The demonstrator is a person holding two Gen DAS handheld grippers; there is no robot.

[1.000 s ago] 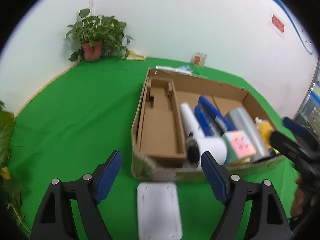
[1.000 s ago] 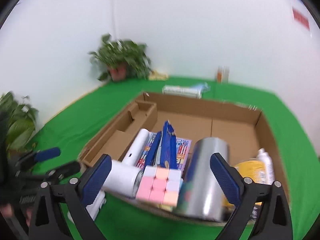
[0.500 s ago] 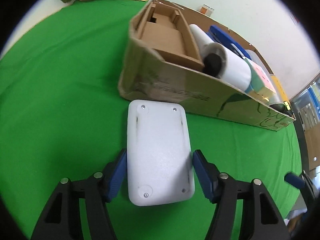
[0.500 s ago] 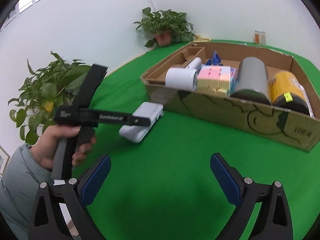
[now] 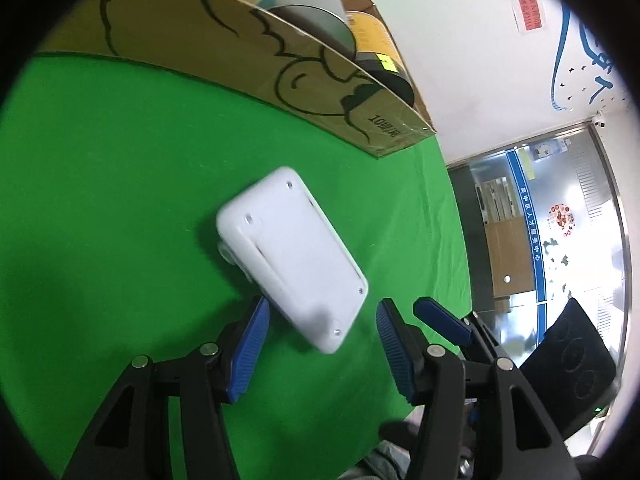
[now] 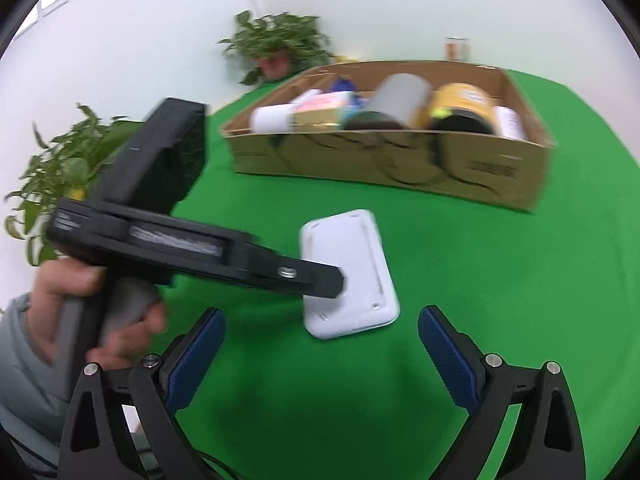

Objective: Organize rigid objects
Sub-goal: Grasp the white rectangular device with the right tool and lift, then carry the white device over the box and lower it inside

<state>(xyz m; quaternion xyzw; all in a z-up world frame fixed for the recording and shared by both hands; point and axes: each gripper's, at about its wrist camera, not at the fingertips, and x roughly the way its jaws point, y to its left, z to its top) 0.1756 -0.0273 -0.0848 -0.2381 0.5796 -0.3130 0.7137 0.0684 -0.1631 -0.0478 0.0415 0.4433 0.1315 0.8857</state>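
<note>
Two tools converge on one white flat case [image 5: 294,256] lying on the green counter [image 5: 120,168], just in front of the cardboard box [image 5: 256,44], which already holds a cube, cans and rolls. The left tool [image 5: 320,344] has just been closing; its jaws straddle the case's near corner, pads not yet pressing. The right tool [image 6: 320,356] hangs open and empty nearby. Likely fault: the case sits skewed to the jaws, so closing on a corner could pivot or squirt it sideways. The close-set tools might also collide.
</note>
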